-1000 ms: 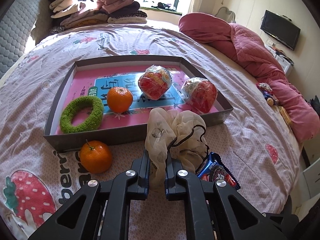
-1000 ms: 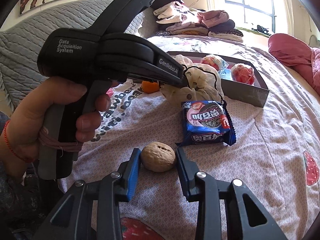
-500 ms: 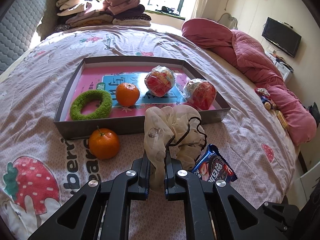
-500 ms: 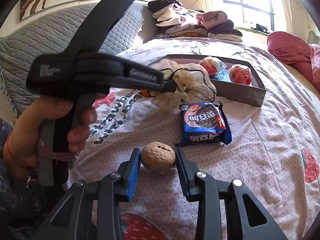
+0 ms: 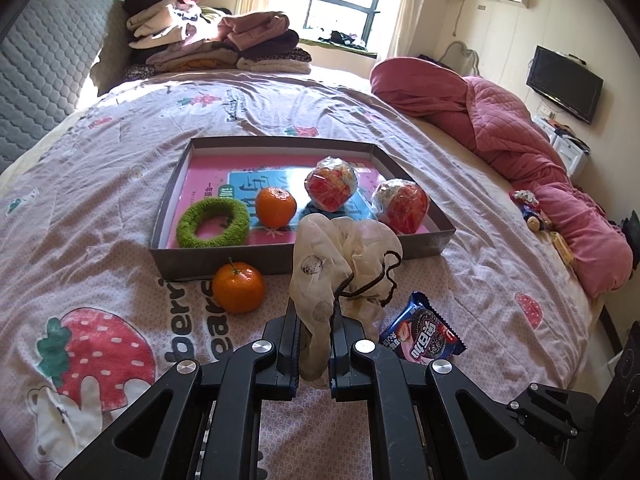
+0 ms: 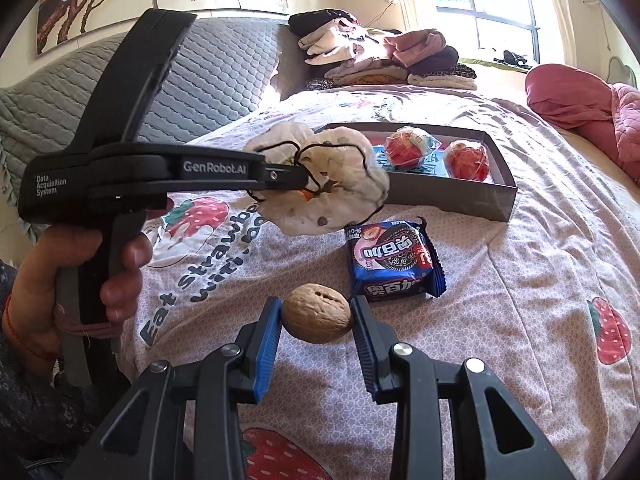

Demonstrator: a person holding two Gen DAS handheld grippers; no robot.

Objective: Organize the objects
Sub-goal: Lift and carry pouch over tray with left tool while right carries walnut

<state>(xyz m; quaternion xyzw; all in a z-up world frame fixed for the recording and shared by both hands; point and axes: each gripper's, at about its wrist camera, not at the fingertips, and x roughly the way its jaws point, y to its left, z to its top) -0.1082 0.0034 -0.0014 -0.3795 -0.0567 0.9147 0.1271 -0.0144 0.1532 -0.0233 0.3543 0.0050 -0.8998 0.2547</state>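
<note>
Right now both tongs are loaded. The left tongs (image 5: 314, 344) are clamped on a cream drawstring pouch (image 5: 344, 256), which hangs lifted off the bed (image 5: 100, 184), just short of the box's near wall; in the right wrist view the same pouch (image 6: 324, 176) bunches at the tips of the left tongs (image 6: 296, 178), held by the person's hand (image 6: 80, 276). The right tongs (image 6: 316, 320) are closed on a walnut (image 6: 318, 314), both blue pads touching its sides; whether it rests on the bed or is just clear of it I cannot tell. The box (image 5: 224, 258) lies mid-bed and holds a green ring (image 5: 212, 222), an orange (image 5: 276, 206) and two wrapped red balls (image 5: 332, 184), the ring toward the box's near left corner, the balls toward its right wall. Outside, one more orange (image 5: 238, 288) sits touching or nearly touching the near wall, and a cookie pack (image 6: 394, 260) lies between the walnut and the box. The step in hand looks like carrying the pouch into the box. That calls for lifting it over the near wall, finding bare floor between the orange and the right-hand ball, then letting go. The dangling cord could snag on the wall. The walnut would follow.
</note>
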